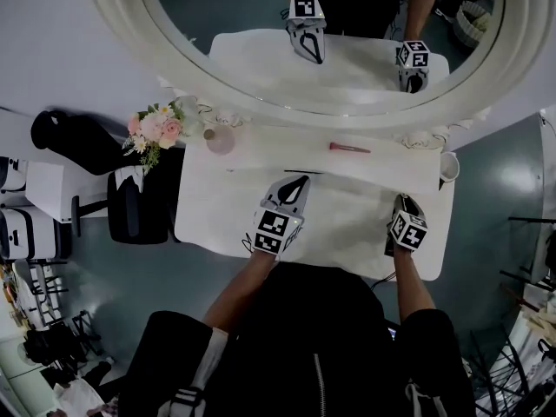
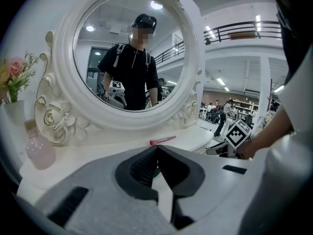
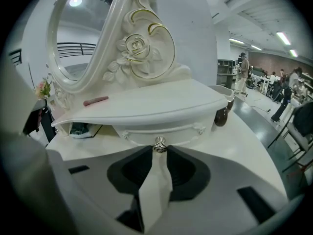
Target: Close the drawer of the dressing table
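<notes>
The white dressing table has a raised shelf with small drawers under it. In the right gripper view a curved drawer front with a silver knob stands just under the shelf's edge. My right gripper is shut on that knob, and it shows at the desk's right in the head view. My left gripper is shut with nothing between its tips. It hovers over the desk's middle, pointing at the shelf. Left of the drawer a compartment is open, with something teal inside.
A pink stick lies on the shelf below the round mirror. Flowers and a pink bottle stand at the shelf's left end, a cup at its right. A black chair stands left of the table.
</notes>
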The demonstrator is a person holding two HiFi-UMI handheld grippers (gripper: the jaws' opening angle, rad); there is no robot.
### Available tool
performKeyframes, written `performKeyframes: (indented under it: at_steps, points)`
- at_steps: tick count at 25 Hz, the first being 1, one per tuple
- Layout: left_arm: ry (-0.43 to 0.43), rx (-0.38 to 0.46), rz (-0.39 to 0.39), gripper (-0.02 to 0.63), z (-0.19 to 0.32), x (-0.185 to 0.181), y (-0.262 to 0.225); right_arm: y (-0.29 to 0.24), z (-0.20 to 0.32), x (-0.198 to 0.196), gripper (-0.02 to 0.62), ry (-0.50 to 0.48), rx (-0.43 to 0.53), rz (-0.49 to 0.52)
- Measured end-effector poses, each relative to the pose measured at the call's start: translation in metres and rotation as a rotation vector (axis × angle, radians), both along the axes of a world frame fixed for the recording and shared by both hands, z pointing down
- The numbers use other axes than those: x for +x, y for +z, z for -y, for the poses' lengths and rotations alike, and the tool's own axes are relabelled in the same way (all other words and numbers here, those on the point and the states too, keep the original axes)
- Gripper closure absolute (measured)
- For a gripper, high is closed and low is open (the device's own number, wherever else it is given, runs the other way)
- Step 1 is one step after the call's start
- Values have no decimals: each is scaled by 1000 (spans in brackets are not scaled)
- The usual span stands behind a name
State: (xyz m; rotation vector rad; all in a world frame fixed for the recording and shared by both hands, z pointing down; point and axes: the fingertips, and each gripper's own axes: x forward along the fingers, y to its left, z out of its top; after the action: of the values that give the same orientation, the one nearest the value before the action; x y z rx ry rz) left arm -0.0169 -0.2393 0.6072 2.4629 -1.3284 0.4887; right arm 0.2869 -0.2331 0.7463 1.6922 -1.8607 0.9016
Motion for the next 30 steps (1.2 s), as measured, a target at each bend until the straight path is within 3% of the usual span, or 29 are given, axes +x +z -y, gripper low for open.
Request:
performKeyframes:
  at_steps: [10, 15, 19, 23, 30]
  points:
    - [-23, 12, 0, 598, 4, -11, -5, 1, 9, 2, 494, 8, 7, -15]
    - [-13, 22, -7, 598, 3, -12, -7, 6, -7, -1, 474, 46, -33, 2]
    - [-5, 47, -12, 598, 5, -13, -15, -1, -23, -27, 522, -51, -28, -18]
    - [-8, 70, -13, 598, 9, -20, -21, -33, -17, -64, 591, -153, 82, -21]
    - [-25, 124, -11, 598, 18, -37, -41, -139, 16, -128, 594, -349, 394, -28]
